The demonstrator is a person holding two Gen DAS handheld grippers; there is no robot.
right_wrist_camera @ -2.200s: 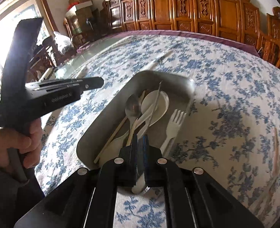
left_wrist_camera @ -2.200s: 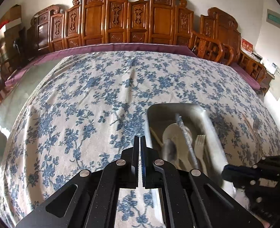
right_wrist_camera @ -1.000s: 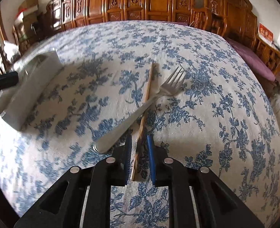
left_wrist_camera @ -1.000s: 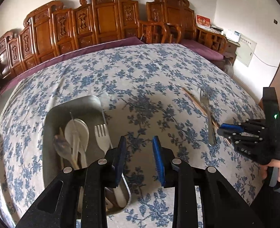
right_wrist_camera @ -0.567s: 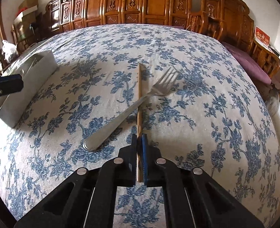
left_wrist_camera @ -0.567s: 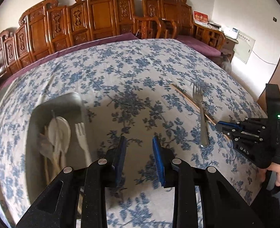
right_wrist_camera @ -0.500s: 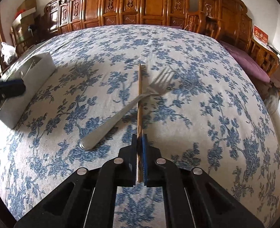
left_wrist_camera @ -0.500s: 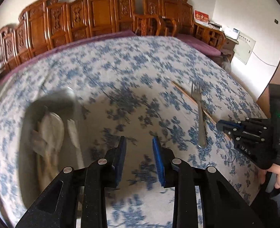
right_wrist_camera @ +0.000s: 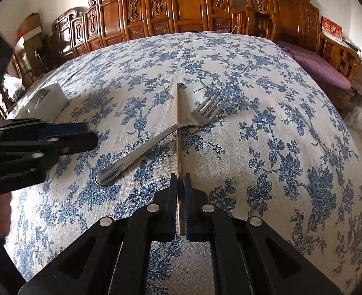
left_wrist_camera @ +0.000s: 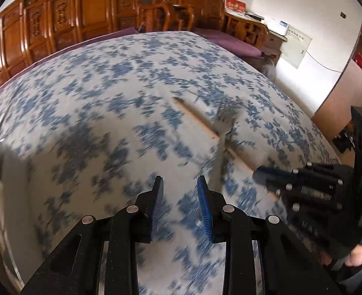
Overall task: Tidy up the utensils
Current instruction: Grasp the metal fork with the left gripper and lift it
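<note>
right tool (right_wrist_camera: 180,186) was clamped on chopstick (right_wrist_camera: 178,127); left tool (left_wrist_camera: 178,191) was held apart, empty; red sign (right_wrist_camera: 331,30) writing unreadable.

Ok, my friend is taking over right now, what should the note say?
Right hand-held gripper: shut on the wooden chopstick, which lies on the tablecloth.
Left hand-held gripper: open, empty, near the metal fork.
The fork lies across the chopstick, so lift gently.
Metal tray stands at the left, utensils already inside.
Left to do: put the chopstick and the fork in the tray.
</note>
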